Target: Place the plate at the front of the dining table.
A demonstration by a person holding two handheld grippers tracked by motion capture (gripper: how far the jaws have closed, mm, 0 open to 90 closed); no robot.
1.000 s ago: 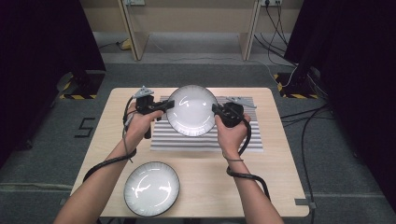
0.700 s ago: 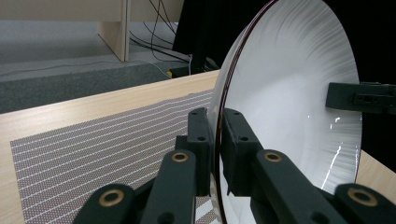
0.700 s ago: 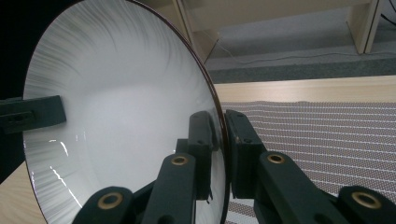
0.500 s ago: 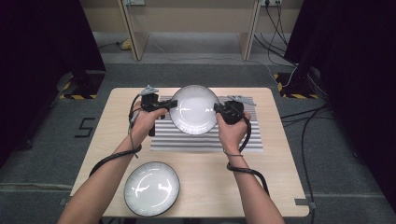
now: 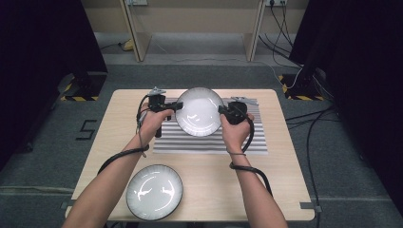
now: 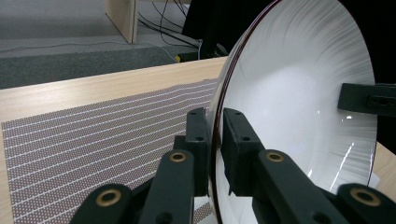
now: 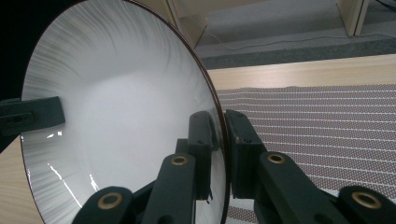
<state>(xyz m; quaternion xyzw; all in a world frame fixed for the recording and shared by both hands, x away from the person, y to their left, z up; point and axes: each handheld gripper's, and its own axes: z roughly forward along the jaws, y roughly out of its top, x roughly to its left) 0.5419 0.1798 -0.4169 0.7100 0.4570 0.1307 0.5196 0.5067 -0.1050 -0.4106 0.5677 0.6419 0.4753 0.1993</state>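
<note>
We hold a white plate (image 5: 198, 111) tilted up on edge above the striped mat (image 5: 209, 140), toward the far side of the table (image 5: 285, 190), with one claw on each side of it. Our left claw (image 5: 178, 105) is clamped on the plate's left rim; in the left gripper view the left claw (image 6: 214, 140) has one jaw against the back of the plate (image 6: 299, 107) and the other against its face, with the dark rim line running between them. Our right claw (image 5: 221, 110) is clamped on the opposite rim, and the right gripper view shows the same grip, the right claw (image 7: 221, 144) pinching the thin edge of the plate (image 7: 116, 121). Each gripper view also shows the other claw's jaw tip lying on the plate's face at the far rim. The mat (image 6: 93, 140) lies flat under the plate, its far edge just short of the table's far edge, and bare wood runs along both its sides. A second plate (image 5: 154, 191) lies flat near the table's near edge, well apart from the mat and close to our left forearm (image 5: 107, 190). The near right part of the table is open wood, with cable (image 5: 254, 172) from the right gripper trailing over it beside the right forearm.
</note>
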